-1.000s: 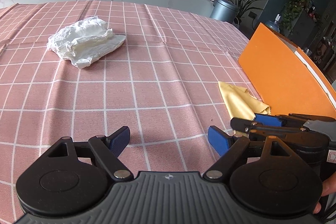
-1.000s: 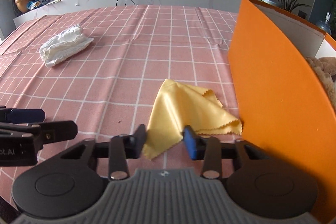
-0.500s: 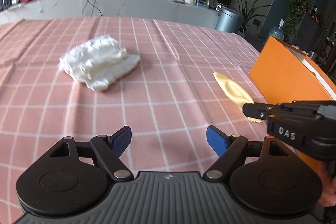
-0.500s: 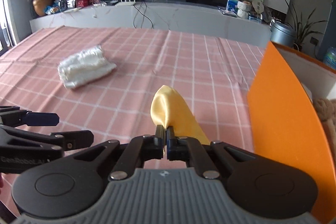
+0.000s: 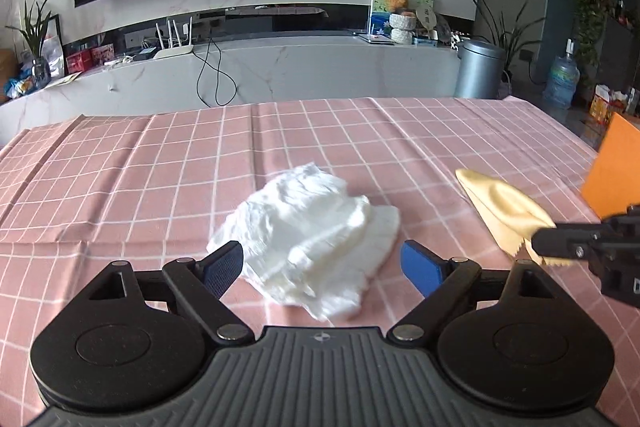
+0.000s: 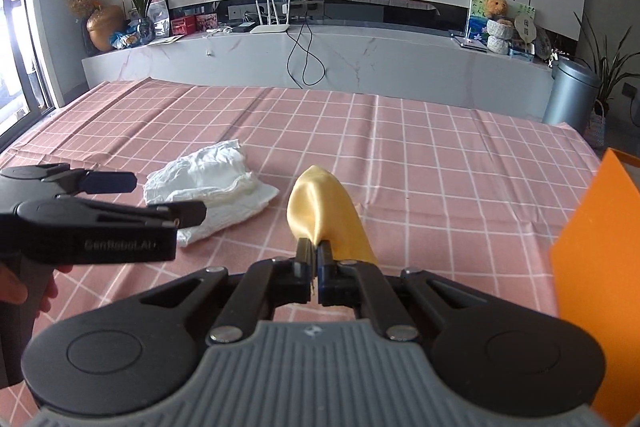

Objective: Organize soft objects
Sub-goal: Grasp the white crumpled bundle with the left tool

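A crumpled white cloth (image 5: 312, 235) lies on the pink checked tablecloth (image 5: 160, 163). My left gripper (image 5: 322, 263) is open, its blue fingertips on either side of the cloth's near end. In the right wrist view the white cloth (image 6: 208, 187) lies at the left beside the left gripper (image 6: 156, 199). My right gripper (image 6: 314, 255) is shut on a yellow cloth (image 6: 324, 211) and holds it lifted above the table. The yellow cloth (image 5: 504, 211) also shows at the right of the left wrist view, held by the right gripper (image 5: 538, 241).
An orange box (image 6: 596, 267) stands at the table's right edge, also visible in the left wrist view (image 5: 612, 167). Beyond the far table edge are a grey counter (image 5: 280, 67) and a metal bin (image 5: 478, 69).
My right gripper shut on the yellow cloth and lifted it off the table. My left gripper moved forward to the white cloth, which now lies between its open fingers.
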The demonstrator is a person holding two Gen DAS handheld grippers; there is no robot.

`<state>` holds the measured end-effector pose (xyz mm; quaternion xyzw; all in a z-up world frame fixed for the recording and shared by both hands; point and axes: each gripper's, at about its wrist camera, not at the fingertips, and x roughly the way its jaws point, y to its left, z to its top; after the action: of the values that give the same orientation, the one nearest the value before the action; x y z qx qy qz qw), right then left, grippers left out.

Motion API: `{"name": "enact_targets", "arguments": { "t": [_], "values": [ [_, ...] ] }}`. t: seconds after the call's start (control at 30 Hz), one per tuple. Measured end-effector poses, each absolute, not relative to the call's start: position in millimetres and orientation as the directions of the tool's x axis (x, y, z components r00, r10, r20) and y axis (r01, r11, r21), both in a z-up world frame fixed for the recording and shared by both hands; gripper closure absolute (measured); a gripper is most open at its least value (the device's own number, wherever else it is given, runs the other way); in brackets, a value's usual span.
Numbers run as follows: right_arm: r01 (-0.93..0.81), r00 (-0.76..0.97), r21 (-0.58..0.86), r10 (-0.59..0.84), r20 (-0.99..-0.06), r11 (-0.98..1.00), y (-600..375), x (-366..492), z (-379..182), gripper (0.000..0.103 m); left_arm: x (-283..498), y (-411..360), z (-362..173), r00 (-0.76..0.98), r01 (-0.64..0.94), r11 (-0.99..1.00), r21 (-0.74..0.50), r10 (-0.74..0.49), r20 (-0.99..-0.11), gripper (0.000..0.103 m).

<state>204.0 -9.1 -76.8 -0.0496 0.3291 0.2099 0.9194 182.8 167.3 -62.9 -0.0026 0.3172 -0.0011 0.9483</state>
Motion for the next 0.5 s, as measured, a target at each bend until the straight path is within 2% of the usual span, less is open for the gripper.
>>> {"name": "enact_targets", "arguments": {
  "t": [0.23,0.5],
  "values": [
    [-0.431,0.678,0.047,0.358,-0.642,0.901,13,222,-88,0.103,215,189,-75,0.785,0.028,1.0,-0.004,-0.024,-0.619,0.0],
    [-0.438,0.645,0.059,0.359,-0.675,0.897,26,235,-103,0.103,231,205,-87,0.749,0.016,0.998,-0.061,-0.052,-0.66,0.0]
  ]
}}
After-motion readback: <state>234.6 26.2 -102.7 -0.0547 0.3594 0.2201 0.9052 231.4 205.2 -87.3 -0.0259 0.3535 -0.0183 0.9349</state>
